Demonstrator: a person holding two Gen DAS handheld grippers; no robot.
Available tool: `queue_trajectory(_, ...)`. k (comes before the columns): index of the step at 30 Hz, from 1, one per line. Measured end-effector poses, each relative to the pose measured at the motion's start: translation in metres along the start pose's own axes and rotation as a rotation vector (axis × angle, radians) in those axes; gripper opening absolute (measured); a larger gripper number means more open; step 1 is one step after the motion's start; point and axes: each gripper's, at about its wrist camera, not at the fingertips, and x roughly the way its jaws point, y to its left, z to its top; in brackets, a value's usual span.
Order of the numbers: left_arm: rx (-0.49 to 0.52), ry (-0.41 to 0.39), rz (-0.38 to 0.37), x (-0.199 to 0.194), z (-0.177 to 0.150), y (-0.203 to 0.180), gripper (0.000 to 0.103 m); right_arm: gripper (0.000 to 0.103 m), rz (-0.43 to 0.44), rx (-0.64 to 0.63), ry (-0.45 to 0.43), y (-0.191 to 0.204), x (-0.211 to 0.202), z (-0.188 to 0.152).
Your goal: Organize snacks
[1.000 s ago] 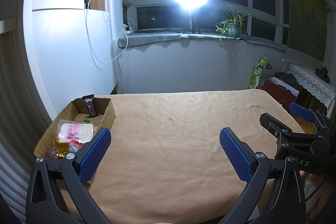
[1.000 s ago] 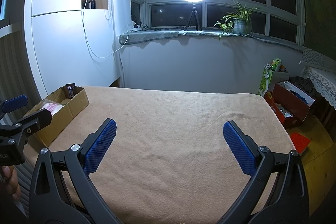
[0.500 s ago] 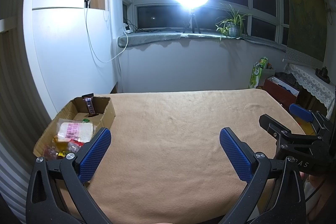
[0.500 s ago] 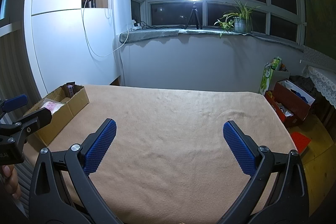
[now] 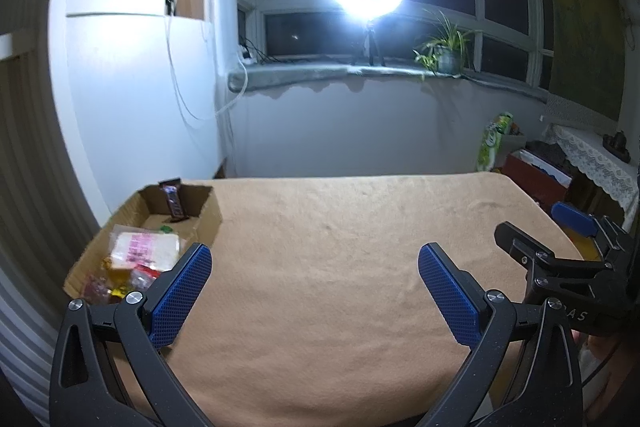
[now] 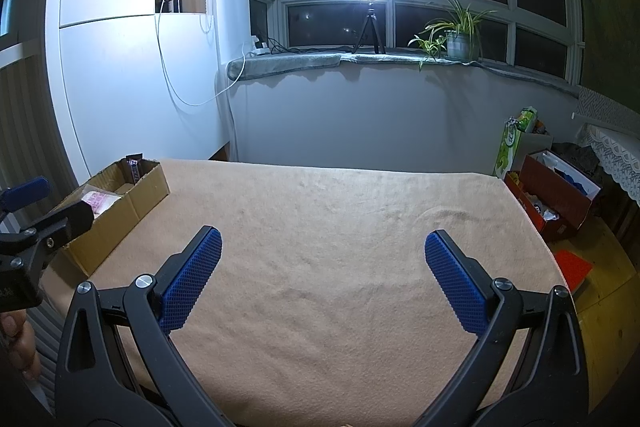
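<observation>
Gaping claws (image 5: 314,279) over tan blanket (image 5: 340,247)

The left tool (image 5: 314,269) fills the lower part of the left wrist frame, its two blue-padded fingers (image 5: 182,291) spread wide apart with nothing between them. The right tool (image 6: 323,267) sits likewise at the bottom of the right wrist frame, fingers (image 6: 456,283) equally wide and empty. At the lower left edge of that frame, a hand (image 6: 18,343) grips the left tool's handle.
</observation>
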Motion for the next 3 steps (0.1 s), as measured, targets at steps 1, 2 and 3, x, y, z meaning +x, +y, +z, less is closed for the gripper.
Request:
queue_trajectory(1, 0.008, -0.003, 0.009, -0.0009, -0.0003, -0.0008, 0.103, 0.103, 0.000, 0.000, 0.001, -0.0005, 0.0000, -0.0011)
queue_trajectory(2, 0.007, -0.006, 0.021, -0.0020, -0.0006, -0.0008, 0.103, 0.103, 0.001, 0.000, 0.002, -0.0008, -0.0001, -0.0022)
queue_trajectory(3, -0.002, -0.005, 0.023, -0.0019, -0.0002, 0.0001, 0.103, 0.103, 0.002, 0.000, 0.002, -0.0016, 0.0006, -0.0034)
